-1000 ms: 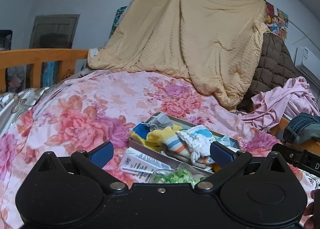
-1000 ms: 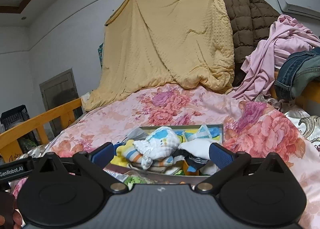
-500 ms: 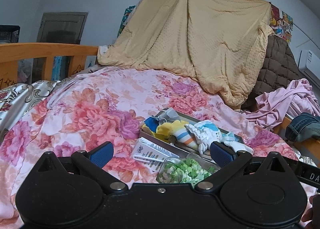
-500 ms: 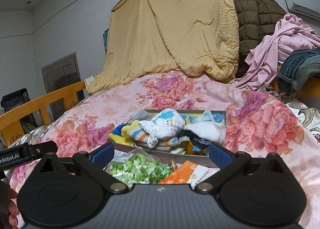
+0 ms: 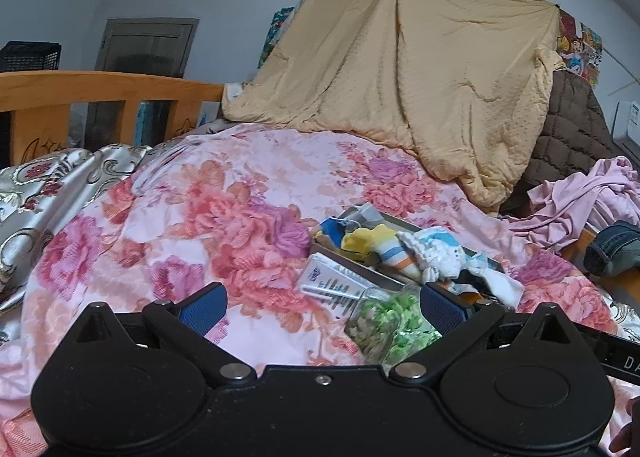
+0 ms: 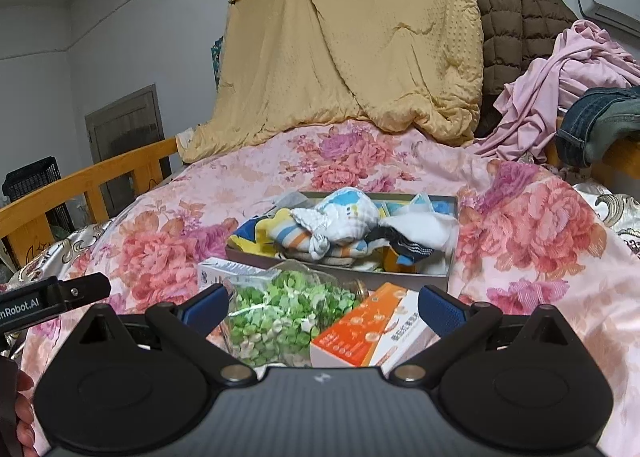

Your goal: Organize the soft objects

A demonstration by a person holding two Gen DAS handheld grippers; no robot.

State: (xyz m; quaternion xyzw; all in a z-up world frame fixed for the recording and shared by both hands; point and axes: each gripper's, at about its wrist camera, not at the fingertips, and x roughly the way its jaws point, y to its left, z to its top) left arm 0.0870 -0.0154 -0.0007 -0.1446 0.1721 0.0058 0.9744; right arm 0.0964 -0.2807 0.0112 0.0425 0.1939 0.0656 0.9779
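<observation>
Facing the sock-filled box [image 6: 450, 257], both tools spread and empty; orange carton [image 6: 368, 331] visible from the right wrist only.

Dim, even indoor light; shadows showing soft. Fisheye bending edges strongly. Slight motion blur softening floral bedspread [image 5: 208, 225]; no glare showing.
</observation>
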